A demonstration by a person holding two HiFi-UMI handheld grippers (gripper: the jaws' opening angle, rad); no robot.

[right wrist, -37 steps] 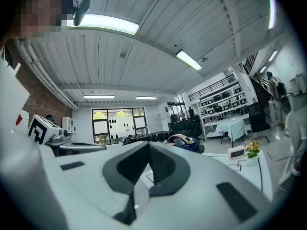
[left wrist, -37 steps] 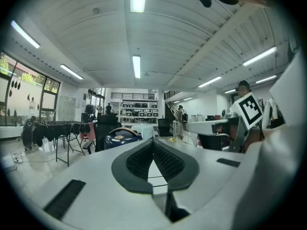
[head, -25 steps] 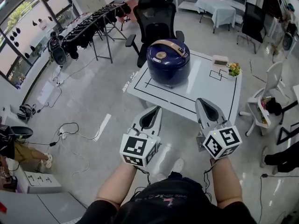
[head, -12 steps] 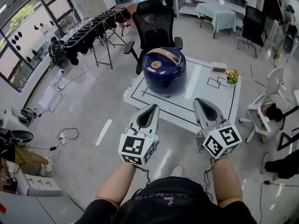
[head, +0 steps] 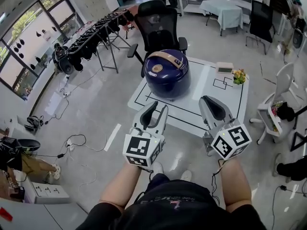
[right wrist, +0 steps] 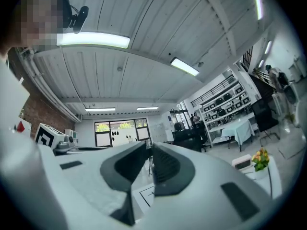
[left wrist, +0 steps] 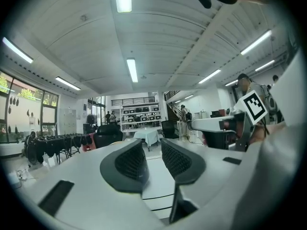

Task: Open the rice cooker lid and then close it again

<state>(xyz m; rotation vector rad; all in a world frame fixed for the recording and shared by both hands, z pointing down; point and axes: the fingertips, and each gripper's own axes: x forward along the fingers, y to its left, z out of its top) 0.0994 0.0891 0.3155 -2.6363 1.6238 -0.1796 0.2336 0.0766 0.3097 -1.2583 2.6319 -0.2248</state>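
1. The cooker [head: 167,75], dark blue and round, shows in the head view alone. It stands on a white table [head: 213,92] marked with black lines.
2. The lid [head: 169,67] lies shut on the cooker, with a tan handle [head: 164,59] across its top. What the cooker holds cannot be seen.
3. The left gripper [head: 159,108] hovers on the near side of the cooker, well apart from it. The left gripper view shows its ribbed pads [left wrist: 130,161] parted by a clear gap. The jaws are opening and nothing is between them; only the table shows beyond the gap.
4. The right gripper [head: 207,100] hovers near and to the right of the cooker, also clear of it. From above its jaws look nearly together. The right gripper view shows a thin slit between them; they are opening and hold nothing.
5. Each gripper view catches the other gripper's marker cube [left wrist: 253,107] at its edge.
6. A bunch of flowers [head: 239,74] and a small white device [head: 224,70] sit on the table, right of the cooker. The right gripper view shows both; the left gripper view shows neither.
7. A black chair [head: 160,23] stands behind the cooker, and a rack [head: 91,32] of dark items stands to its left.
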